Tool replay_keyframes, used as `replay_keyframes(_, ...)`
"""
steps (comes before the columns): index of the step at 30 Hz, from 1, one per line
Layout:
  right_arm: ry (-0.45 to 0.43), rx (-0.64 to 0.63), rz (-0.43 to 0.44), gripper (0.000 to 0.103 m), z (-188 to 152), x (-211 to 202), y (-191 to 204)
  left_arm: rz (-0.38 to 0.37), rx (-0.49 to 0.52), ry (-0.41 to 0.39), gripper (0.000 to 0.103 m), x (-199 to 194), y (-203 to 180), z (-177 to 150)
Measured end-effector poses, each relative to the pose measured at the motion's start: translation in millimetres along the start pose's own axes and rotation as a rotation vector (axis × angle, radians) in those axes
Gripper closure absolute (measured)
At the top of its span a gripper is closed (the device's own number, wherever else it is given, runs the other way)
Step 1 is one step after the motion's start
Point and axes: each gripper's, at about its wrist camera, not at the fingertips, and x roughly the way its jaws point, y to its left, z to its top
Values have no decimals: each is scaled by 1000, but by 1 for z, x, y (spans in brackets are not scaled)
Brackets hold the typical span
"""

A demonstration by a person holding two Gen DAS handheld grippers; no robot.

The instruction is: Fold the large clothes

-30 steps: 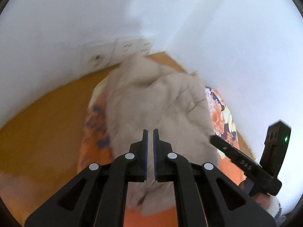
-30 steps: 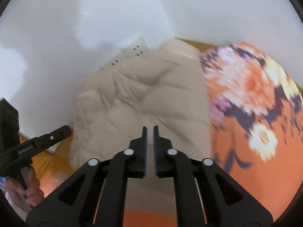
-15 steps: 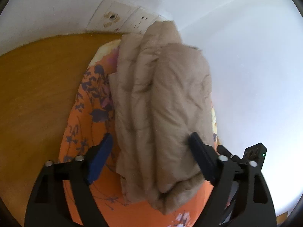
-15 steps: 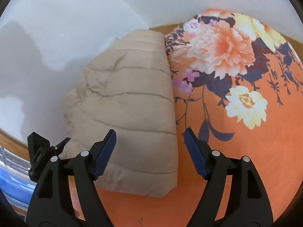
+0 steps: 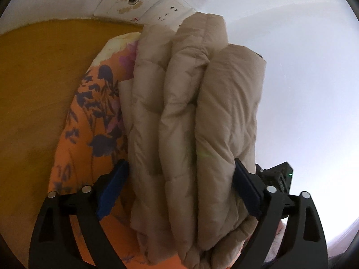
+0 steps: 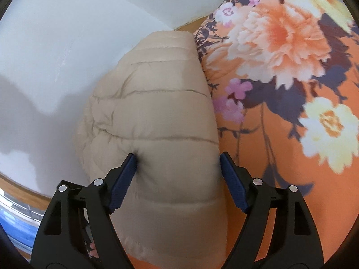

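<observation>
A beige quilted puffer jacket [image 5: 193, 116] lies folded into a thick bundle on an orange floral cloth [image 5: 89, 121], close to a white wall. My left gripper [image 5: 179, 186] is wide open, with the bundle's stacked folds between its fingers. In the right wrist view the jacket [image 6: 157, 121] shows its quilted top. My right gripper [image 6: 178, 183] is also wide open and straddles the bundle; its left pad [image 6: 125, 179] presses a dent into the jacket. The right gripper's body [image 5: 278, 179] shows beyond the jacket in the left wrist view.
The floral cloth [image 6: 280, 78] covers a wooden table [image 5: 33, 89]. White wall sockets [image 5: 143, 2] sit on the wall behind the jacket. The white wall [image 6: 56, 56] runs right beside the bundle. Blue items [image 6: 15, 224] lie low at the left.
Both grippers went from shut to wide open and closed in on the jacket; each now straddles the folded bundle. The bundle looks more compact and lies still.
</observation>
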Motion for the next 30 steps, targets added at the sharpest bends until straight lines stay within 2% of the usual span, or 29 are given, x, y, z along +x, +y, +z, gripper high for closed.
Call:
replay_keyframes(4,18,-1,12,26,2,6,2,-10,6,2,10,4,-3,4)
replay_keyframes(5,18,-5,13,27,2,6,3,-4,15,6,12,6,-5,4)
replay_keyframes(6,17,-10,12,31,3,8,4,-9,29,2,33,5,-7,3)
replay_keyframes(9,4,-38,5,54,4,9,11,-30,26,-12,67,-1,-9,3)
replay_keyframes(10,-2,-53,4,61,4,8,13,-31,27,-16,71,-6,-11,1)
replay_keyframes(12,-21,-81,24,70,3,2,23,-21,46,-22,78,-10,-20,0)
replay_keyframes(16,-76,-121,84,76,6,-16,33,-22,95,-48,79,-22,-44,1)
replay_keyframes(22,-197,-131,150,76,31,-65,28,-55,249,-56,79,-17,-114,11)
replay_keyframes(24,-222,-127,136,76,41,-78,19,-60,293,-33,78,1,-136,14)
replay_keyframes(27,-237,-103,95,76,55,-88,-3,-54,320,13,78,37,-146,15)
replay_keyframes(30,-238,-81,34,76,67,-86,-34,-45,284,66,78,75,-145,13)
